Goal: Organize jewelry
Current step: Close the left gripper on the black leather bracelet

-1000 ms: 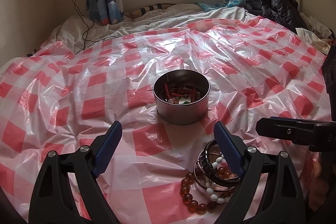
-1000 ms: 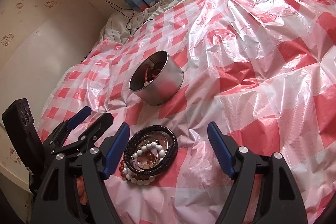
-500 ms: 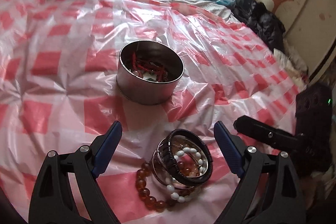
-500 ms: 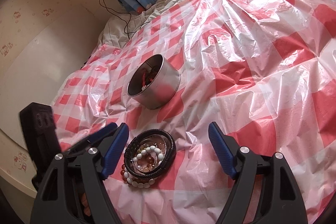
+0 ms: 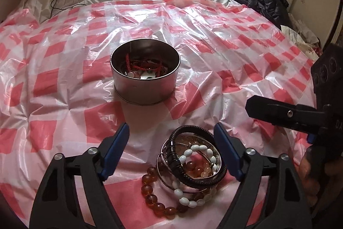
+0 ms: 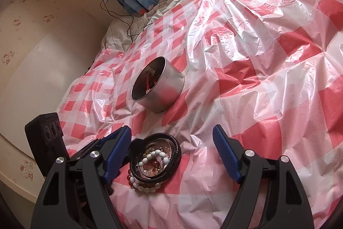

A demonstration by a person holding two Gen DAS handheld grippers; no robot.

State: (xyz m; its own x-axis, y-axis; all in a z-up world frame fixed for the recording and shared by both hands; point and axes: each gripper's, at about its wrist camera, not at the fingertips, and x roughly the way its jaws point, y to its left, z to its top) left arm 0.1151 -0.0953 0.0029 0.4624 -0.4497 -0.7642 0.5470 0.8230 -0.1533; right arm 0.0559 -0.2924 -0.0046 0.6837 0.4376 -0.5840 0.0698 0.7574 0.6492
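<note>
A pile of bracelets (image 5: 190,166) lies on the red-and-white checked plastic sheet: a black braided band, metal bangles, a white bead string and an amber bead string. The pile also shows in the right wrist view (image 6: 154,161). A round metal tin (image 5: 145,72) holding red cords and beads stands beyond it, and shows in the right wrist view (image 6: 157,86). My left gripper (image 5: 171,138) is open and empty, with the pile between its fingers. My right gripper (image 6: 171,141) is open and empty, with the pile by its left finger.
The sheet (image 5: 64,78) covers a bed. A black jacket (image 5: 265,1) lies at the far right. A charger cable (image 5: 55,1) runs over the bedding at the far left. A wall (image 6: 42,57) borders the bed's left side.
My left gripper swung over the bracelets and now sits squarely above them with the tin straight ahead. My right gripper has shifted a little closer to the pile.
</note>
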